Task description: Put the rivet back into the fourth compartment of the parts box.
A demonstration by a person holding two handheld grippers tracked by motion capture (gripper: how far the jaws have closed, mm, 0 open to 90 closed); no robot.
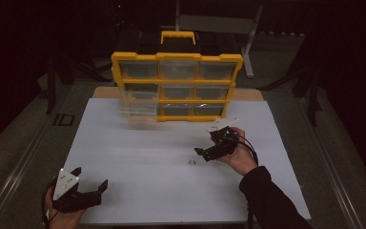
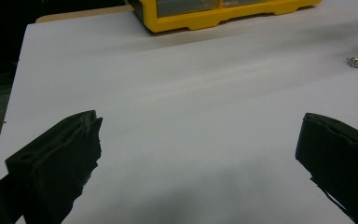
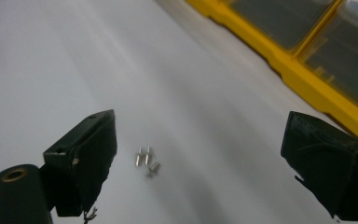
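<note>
Hovering our right tongs (image 3: 198,154) wide open, holding nothing, over small silver metal screws (image 3: 146,161) lying on the white counter (image 1: 138,157), in front of the yellow plastic drawer organizer w/ clear bins (image 1: 177,86). Left tongs (image 1: 91,188) are idling open & empty. Risk: screws are tiny, so we're likely pinching off-centre & flicking them away.

High view overlooks table (image 1: 124,191); both gripper views skim it close, sharing yellow organizer (image 1: 177,86).
</note>
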